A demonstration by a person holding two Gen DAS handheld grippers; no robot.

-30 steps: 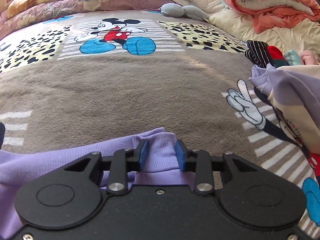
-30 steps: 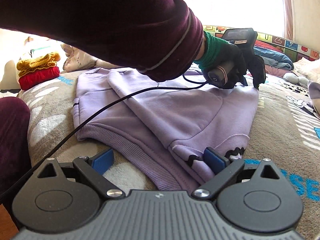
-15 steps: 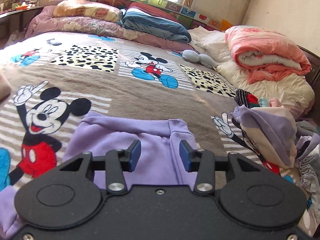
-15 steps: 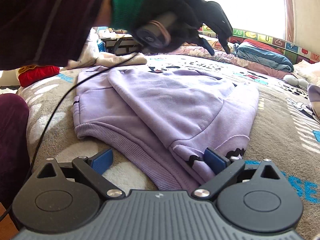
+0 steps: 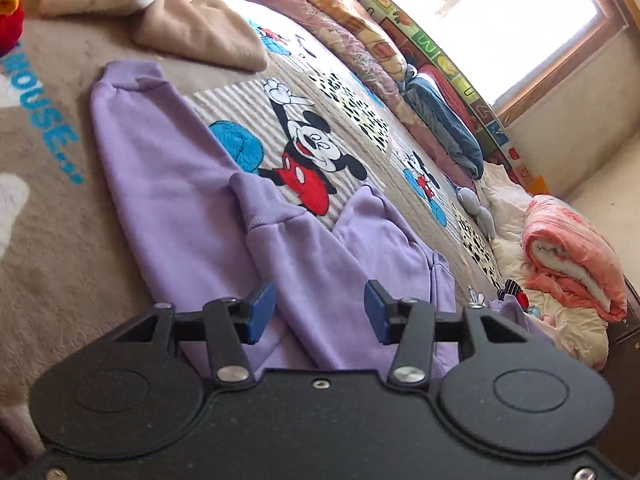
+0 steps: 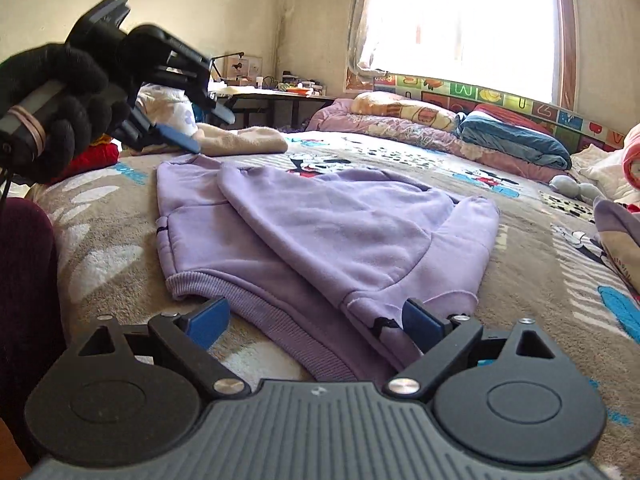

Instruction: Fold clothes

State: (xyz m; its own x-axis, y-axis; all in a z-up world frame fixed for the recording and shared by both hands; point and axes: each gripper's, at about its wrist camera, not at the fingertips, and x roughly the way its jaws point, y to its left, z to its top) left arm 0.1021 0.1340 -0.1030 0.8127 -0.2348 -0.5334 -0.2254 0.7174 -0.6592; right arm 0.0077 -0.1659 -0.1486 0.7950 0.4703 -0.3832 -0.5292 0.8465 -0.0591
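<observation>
Lavender sweatshirt (image 5: 192, 200): near part hidden under left tongs (image 5: 316, 312) body in left wrist view. Same in right wrist view: hem corner under right tongs (image 6: 316, 322) housing. Red and yellow garment pile (image 5: 8, 12): cut by left edge (mostly out of frame). Clutter on far bench (image 6: 280, 90): too small to tell. Gloved hand (image 6: 52, 104): wrist cut by left edge. Pink quilt (image 6: 632, 152): cut by right edge.

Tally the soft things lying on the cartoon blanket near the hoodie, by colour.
Lilac fleece hoodie, sleeves folded in: 1
Beige folded cloth: 1
Red bundle with yellow on top, left edge: 1
Grey plush toy: 1
Total: 4
</observation>
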